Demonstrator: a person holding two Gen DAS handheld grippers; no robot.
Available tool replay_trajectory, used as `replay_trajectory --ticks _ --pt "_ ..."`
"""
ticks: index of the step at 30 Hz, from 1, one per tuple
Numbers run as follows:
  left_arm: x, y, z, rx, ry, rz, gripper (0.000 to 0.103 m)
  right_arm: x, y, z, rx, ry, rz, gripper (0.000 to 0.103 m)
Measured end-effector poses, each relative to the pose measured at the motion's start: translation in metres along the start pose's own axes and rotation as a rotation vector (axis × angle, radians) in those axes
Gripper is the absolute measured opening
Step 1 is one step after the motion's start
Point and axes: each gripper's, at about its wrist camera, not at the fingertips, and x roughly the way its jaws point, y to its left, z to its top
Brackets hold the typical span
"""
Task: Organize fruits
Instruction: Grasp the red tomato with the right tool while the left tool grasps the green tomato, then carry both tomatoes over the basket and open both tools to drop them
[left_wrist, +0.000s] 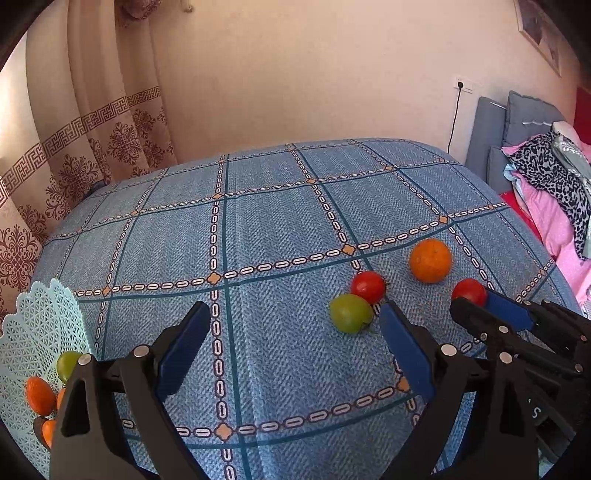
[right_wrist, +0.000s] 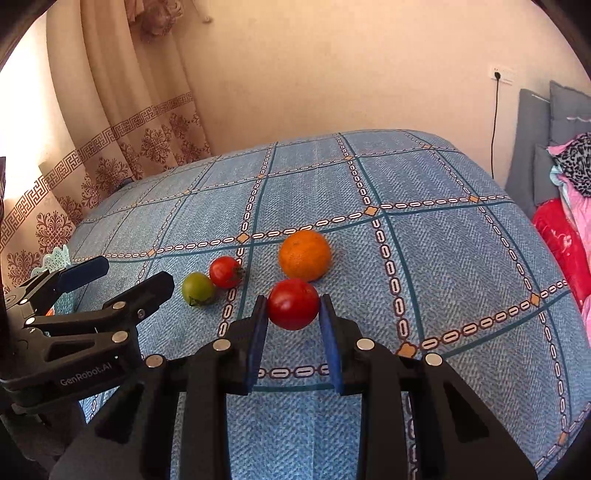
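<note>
On the blue checked tablecloth, my right claw clasps the round red tomato at frame centre, my left claw spread wide, empty

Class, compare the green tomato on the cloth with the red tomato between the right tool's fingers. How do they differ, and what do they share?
The green tomato is green; the red tomato is red. The green one lies free beside another red one; the red one sits between the pads of the right tool, which appear to touch it. In the right wrist view the green one looks smaller, though it lies farther off. Both are round and glossy, on the blue cloth.
</note>
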Motion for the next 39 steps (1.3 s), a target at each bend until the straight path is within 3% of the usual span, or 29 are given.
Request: replay_trajectory --ticks 4,10,17,20,28,39 --pt "0.006 -0.005 0.000 0.017 0.003 -0.022 0.092 0.001 -0.013 0.004 0.041 0.003 -0.011 0.028" --pt "0.019 -0.020 -0.003 0.055 0.034 -0.067 0.079 -0.001 -0.019 0.005 0.054 -0.004 -0.016 0.028" --pt "0.038 -0.028 -0.005 0.052 0.085 -0.136 0.050 0.002 -0.017 0.003 0.046 0.001 -0.011 0.028" --pt "0.042 -0.027 -0.010 0.033 0.085 -0.140 0.031 0.004 -0.015 0.001 0.042 0.004 -0.005 0.028" --pt "0.028 -0.024 -0.013 0.024 0.057 -0.153 0.030 0.004 -0.009 0.000 0.044 -0.014 0.014 0.028" --pt "-0.019 -0.003 -0.007 0.031 -0.031 -0.042 0.030 -0.001 -0.002 -0.003 0.029 -0.032 0.041 0.028"
